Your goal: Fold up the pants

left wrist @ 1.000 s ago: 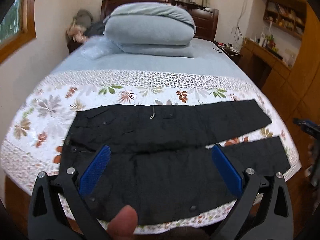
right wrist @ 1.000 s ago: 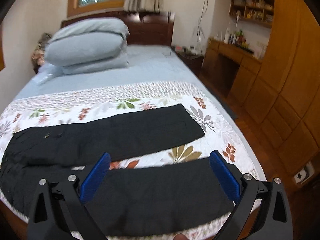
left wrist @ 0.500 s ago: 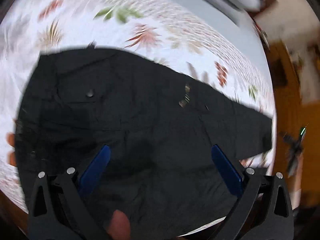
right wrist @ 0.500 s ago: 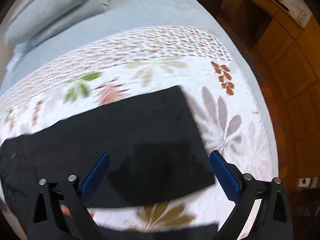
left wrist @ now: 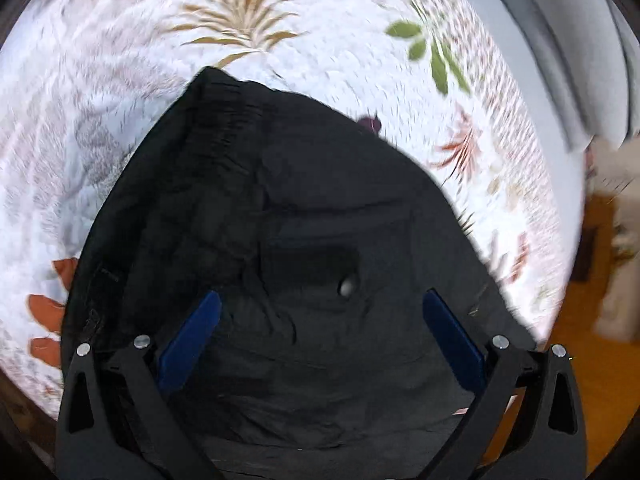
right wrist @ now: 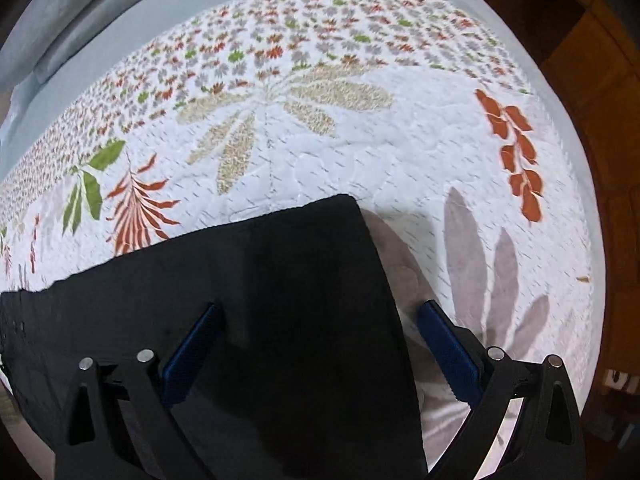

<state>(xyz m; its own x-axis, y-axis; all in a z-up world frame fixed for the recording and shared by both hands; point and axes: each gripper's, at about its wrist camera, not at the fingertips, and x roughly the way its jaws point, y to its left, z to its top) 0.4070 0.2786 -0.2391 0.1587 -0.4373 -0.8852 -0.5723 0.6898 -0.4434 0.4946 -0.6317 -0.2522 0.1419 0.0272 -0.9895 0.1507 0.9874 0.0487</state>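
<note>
The black pants (left wrist: 280, 240) are seen spread flat on the floral quilt (left wrist: 120, 80) of the bed, and are taken as the landmark here.

Left wrist view: the left tool (left wrist: 320, 340) is held w/ its blue pads wide apart, nothing between them but cloth below. Both pads are seen over the waist end of the pants; contact w/ the fabric can't be told. A small pale button (left wrist: 346, 287) is seen on the pants just ahead of the tool, approx. midway between the pads. The gathered waistband (left wrist: 216, 120) is seen at the far-left edge of the pants. Wrinkles are seen across the fabric near the button. Frame is motion-blurred, esp. at the quilt's edges. Wood floor (left wrist: 560, 380) is visible right of the pants, past the bed edge.

Right wrist view: the right tool (right wrist: 316, 344) is likewise held wide apart, gripping nothing. It is seen over the hem end of a pant leg (right wrist: 280, 300); the left pad is over the black fabric, the right pad just past the leg's hem edge, over the quilt. The hem corner lies ahead of the tool. Pale blue bedding (right wrist: 80, 12) is seen beyond the pants, at the quilt's far side.
</note>
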